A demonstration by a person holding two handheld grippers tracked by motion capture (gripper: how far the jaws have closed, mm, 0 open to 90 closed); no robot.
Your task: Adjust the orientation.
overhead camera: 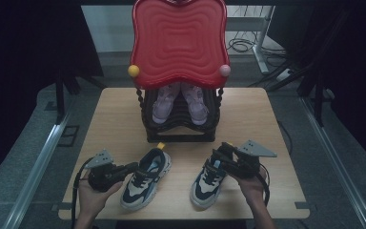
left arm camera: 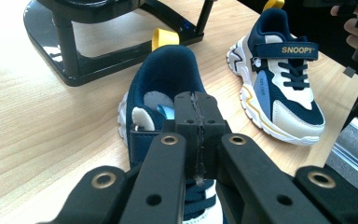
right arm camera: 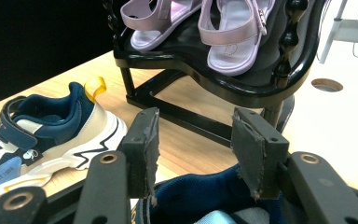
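Note:
Two navy, cream and blue child's sneakers lie on the wooden table. My left gripper comes at the left sneaker from the left. In the left gripper view its jaws are pressed together over that sneaker's strap and tongue, and I see nothing between the pads. My right gripper sits at the heel of the right sneaker. It is open, one pad on each side above the navy heel collar, neither pressing it.
A black shoe rack with a red wavy top stands at the table's back middle, close behind the sneakers. Two pink sandals rest on its lower shelf. Cables lie on the floor beyond.

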